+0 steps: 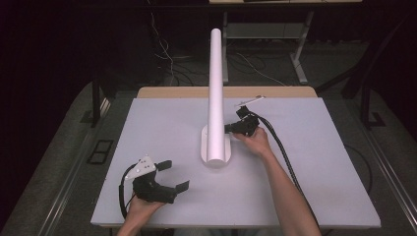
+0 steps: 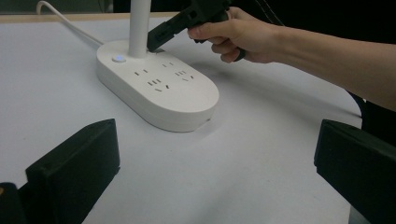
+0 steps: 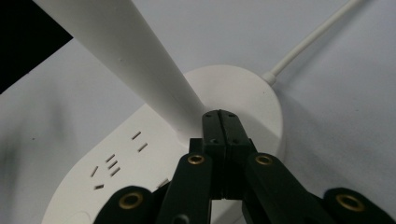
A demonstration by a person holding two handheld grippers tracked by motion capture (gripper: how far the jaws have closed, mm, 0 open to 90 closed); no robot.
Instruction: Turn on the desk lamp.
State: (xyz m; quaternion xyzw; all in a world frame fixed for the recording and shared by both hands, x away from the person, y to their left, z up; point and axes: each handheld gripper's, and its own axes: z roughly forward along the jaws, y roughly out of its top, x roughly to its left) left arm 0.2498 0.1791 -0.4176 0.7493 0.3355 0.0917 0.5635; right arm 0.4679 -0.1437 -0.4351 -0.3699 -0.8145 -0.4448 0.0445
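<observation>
The right claw (image 3: 219, 122), jaws pressed together with nothing between, has its tip at the foot of the white post (image 1: 215, 93) on the power strip base (image 2: 159, 88). The left claw (image 1: 172, 174) stands wide, well apart from the base. The base, at the middle of the surface (image 1: 314, 162), looks rigid, smooth and probably top-heavy; hold it low on the post.
</observation>
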